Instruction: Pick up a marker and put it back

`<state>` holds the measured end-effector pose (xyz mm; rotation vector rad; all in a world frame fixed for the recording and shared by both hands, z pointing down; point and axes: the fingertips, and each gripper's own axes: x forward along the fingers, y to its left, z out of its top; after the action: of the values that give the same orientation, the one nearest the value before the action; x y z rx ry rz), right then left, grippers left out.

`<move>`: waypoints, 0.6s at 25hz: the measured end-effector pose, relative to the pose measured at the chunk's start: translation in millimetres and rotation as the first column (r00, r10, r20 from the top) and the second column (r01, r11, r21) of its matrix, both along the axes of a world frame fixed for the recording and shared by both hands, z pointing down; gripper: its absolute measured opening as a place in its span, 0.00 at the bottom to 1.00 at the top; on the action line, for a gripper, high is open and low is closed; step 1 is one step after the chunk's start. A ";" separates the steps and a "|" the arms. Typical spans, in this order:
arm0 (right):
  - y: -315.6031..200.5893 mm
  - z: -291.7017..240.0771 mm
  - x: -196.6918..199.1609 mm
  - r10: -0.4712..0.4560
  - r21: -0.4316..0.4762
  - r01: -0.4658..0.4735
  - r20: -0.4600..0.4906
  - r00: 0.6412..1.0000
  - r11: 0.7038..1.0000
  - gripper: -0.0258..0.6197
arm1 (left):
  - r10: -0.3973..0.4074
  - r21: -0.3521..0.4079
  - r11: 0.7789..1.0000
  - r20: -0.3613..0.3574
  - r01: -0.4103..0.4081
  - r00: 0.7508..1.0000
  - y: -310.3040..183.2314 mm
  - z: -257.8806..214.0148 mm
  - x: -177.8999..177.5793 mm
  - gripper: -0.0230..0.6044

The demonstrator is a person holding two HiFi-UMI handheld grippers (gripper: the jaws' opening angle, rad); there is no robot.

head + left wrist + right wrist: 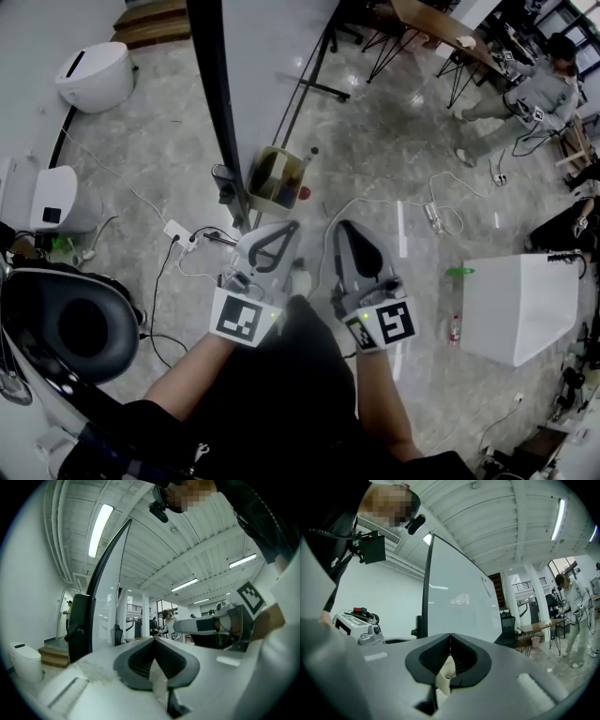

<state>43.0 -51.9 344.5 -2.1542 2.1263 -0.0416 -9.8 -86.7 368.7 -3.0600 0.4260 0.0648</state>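
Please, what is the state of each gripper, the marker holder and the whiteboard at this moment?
left gripper: shut, nothing between its jaws.
right gripper: shut, nothing between its jaws.
marker holder: beside the whiteboard, not yet reached.
markers: in the holder, none taken out.
whiteboard: standing upright.

A: State of the right gripper (450,635)?
B: Low in front of the whiteboard (461,592), jaws pressed together at the tips, nothing between. Pale scrap of tape (444,671) in the dark recess behind them.
A: Left of the whiteboard?
B: The left gripper (357,623), pale with a red bit on top, near the board's black frame edge. Higher up, a dark garment (328,536) and a small black box (372,548).
A: Right of the whiteboard?
B: Dark chair (506,631) just beside it, then a wooden table (540,626) on thin legs. Farther off, a person (576,616) in light clothes, standing.
A: Above the whiteboard?
B: White ribbed ceiling (497,522) with one lit strip lamp (558,518).
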 end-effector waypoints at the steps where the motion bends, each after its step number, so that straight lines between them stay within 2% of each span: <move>1: -2.5 -0.9 1.0 -0.004 0.003 0.004 0.001 1.000 1.000 0.05 | -0.003 0.000 1.000 -0.001 0.003 1.000 -1.0 -1.3 0.8 0.04; 15: -47.5 17.4 13.7 -0.134 -0.027 0.134 -0.002 0.991 0.991 0.05 | -0.120 -0.015 0.993 0.022 0.120 0.993 -30.0 6.7 20.1 0.04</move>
<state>56.7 -99.4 361.9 -2.0230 2.2823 -0.0785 10.3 -116.7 375.3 -3.0400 0.6106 0.0250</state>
